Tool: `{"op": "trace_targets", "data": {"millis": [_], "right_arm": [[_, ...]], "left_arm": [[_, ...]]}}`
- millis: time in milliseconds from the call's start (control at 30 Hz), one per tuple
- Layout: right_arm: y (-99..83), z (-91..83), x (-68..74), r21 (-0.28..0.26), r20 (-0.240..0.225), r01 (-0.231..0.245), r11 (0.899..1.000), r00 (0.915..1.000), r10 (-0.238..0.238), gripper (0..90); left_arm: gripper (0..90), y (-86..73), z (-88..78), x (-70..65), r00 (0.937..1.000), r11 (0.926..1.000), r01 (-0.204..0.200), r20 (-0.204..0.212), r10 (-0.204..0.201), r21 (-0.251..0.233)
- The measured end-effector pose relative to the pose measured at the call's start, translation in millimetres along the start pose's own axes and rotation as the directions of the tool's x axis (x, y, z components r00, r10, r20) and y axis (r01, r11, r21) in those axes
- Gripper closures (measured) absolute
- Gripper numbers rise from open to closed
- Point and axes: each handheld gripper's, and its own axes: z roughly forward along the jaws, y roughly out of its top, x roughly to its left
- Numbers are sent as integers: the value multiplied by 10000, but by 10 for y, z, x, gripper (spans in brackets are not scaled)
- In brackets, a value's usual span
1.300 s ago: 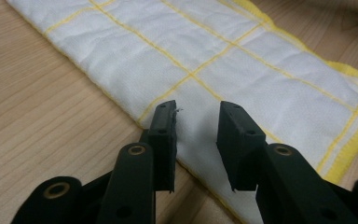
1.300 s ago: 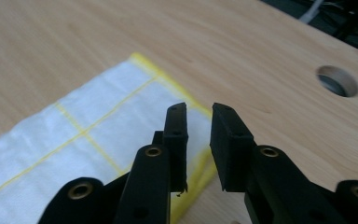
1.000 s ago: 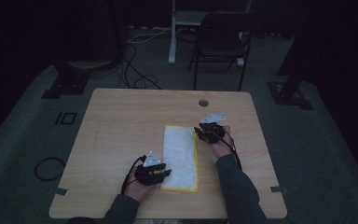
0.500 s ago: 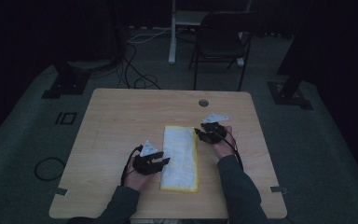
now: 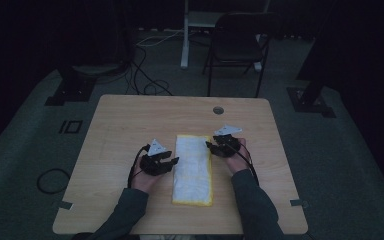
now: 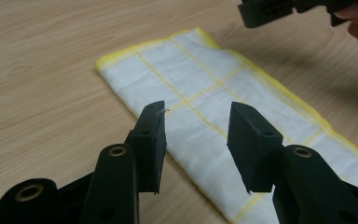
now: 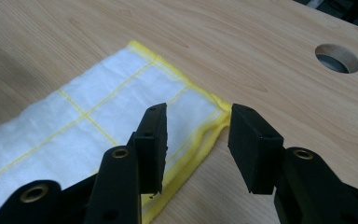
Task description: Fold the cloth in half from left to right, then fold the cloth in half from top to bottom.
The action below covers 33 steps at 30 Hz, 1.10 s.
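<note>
A white cloth [image 5: 194, 170] with yellow grid lines and a yellow border lies folded into a long strip on the wooden table [image 5: 130, 125]. My left gripper [image 5: 174, 161] hovers at the cloth's left edge, about halfway along it. Its jaws have just been opening and stand open above the cloth [image 6: 191, 60] with nothing between the pads of the left gripper [image 6: 196, 109]. My right gripper [image 5: 210, 146] is at the cloth's far right corner. Its jaws have just been opening too; the right gripper [image 7: 198, 109] is open over the layered corner of the cloth [image 7: 98, 116], not pressing on it.
A round cable hole [image 5: 218, 110] sits in the table behind the right hand, also seen close by as a hole [image 7: 338, 58]. A dark chair [image 5: 235, 45] and floor cables [image 5: 145, 75] lie beyond the table. The other gripper [image 6: 270, 9] shows past the cloth's far end.
My left hand has moved away from the person along the cloth's left edge and lifted a little. The right hand has stayed in place. The cloth lies flat as before.
</note>
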Motion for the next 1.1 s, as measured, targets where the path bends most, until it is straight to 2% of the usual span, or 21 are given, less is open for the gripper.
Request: {"op": "trace_targets", "data": {"millis": [300, 367, 633, 967, 1100], "right_arm": [[-19, 2, -17, 29, 29, -92, 10000, 10000, 92, 569], [-16, 10, -10, 121, 40, -51, 9999, 10000, 50, 567], [1, 39, 11, 279, -38, -48, 9996, 10000, 49, 560], [77, 103, 39, 259, 74, -186, 9995, 9998, 184, 493], [83, 170, 19, 351, 162, -341, 9988, 9993, 335, 472]], "left_arm": [[570, 86, 119, 159, 9992, 10000, 25, -397, -23, 52], [547, 129, 169, 207, 9977, 10000, -61, -668, 63, 37], [544, 208, 314, 298, 9957, 9999, -113, -921, 122, 97], [532, 255, 520, 408, 9925, 9996, 230, -1203, -209, 161], [529, 276, 621, 438, 9901, 9986, 413, -1352, -363, 341]]}}
